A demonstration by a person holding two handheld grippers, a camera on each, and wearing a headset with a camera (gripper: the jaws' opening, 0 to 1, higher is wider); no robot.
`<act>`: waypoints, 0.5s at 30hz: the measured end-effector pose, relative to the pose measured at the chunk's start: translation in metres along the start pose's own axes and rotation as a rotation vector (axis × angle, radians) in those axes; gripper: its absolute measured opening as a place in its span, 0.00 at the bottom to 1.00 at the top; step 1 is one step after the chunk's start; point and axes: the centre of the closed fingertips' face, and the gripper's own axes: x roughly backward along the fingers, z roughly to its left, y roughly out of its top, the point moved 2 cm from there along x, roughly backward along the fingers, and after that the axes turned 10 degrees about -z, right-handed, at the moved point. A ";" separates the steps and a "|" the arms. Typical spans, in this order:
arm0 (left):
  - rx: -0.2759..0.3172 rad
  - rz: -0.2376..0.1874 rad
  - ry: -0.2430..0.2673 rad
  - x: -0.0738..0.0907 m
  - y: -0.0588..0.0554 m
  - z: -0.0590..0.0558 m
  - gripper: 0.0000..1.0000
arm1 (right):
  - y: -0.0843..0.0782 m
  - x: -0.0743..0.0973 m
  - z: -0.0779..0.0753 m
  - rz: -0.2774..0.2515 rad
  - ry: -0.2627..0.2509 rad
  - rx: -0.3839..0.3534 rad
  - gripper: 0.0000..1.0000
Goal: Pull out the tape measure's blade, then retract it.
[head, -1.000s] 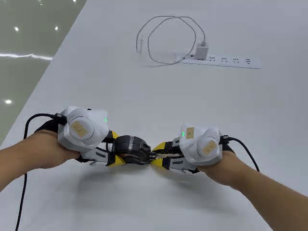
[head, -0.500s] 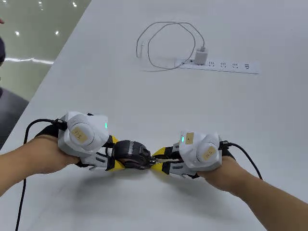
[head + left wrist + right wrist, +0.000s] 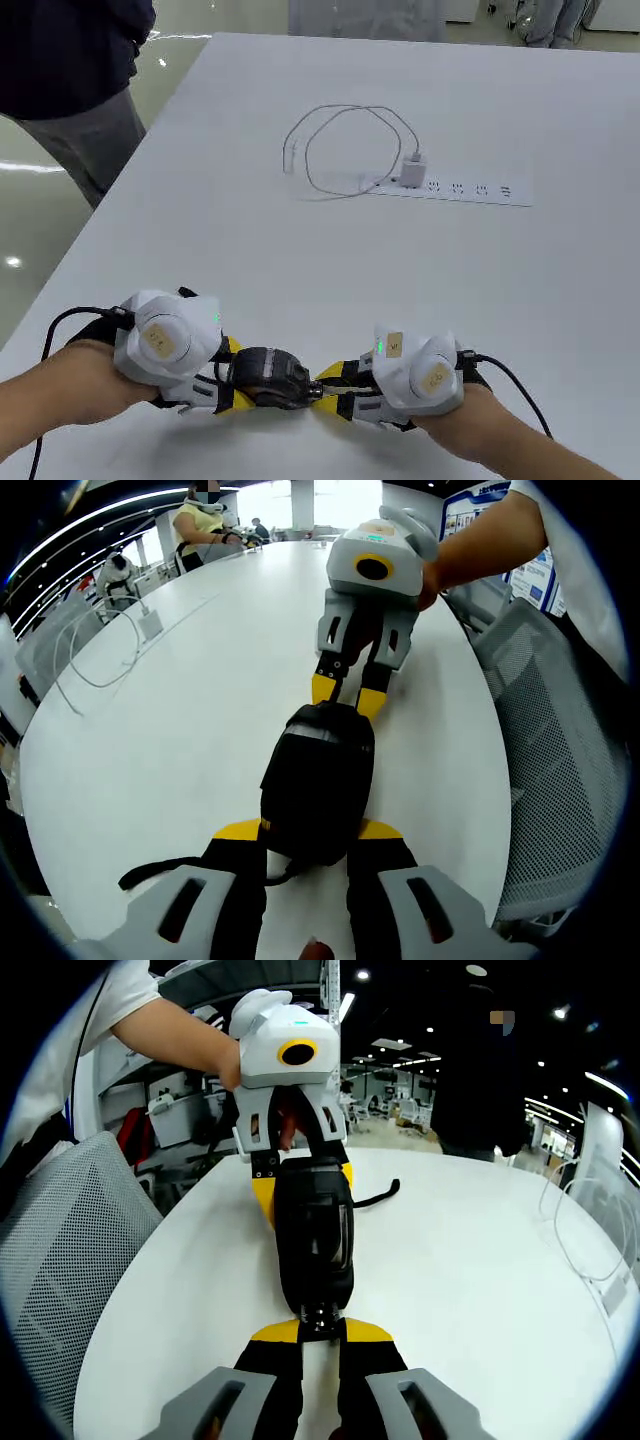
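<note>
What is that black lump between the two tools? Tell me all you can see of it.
It is a tape measure, a rounded black case that looks like plastic, low over the white table. The left hand-held gripper clamps its rear by the sides; the right hand-held gripper pinches the small metal hook at its front. A thin black strap trails from the rear. Hardly any blade is out.

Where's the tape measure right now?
In the head view the tape measure is low and centre, at the white table's near edge, held between the left gripper on its left and the right gripper on its right.
</note>
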 end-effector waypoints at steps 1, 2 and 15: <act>-0.001 0.002 0.000 0.000 0.000 0.000 0.25 | 0.000 0.001 0.000 0.003 0.001 0.001 0.08; -0.002 0.003 0.000 0.000 0.000 0.000 0.25 | -0.001 0.001 0.000 0.004 0.001 0.001 0.08; -0.003 0.007 -0.006 0.000 -0.001 0.000 0.25 | -0.003 0.005 -0.001 0.009 0.002 -0.002 0.08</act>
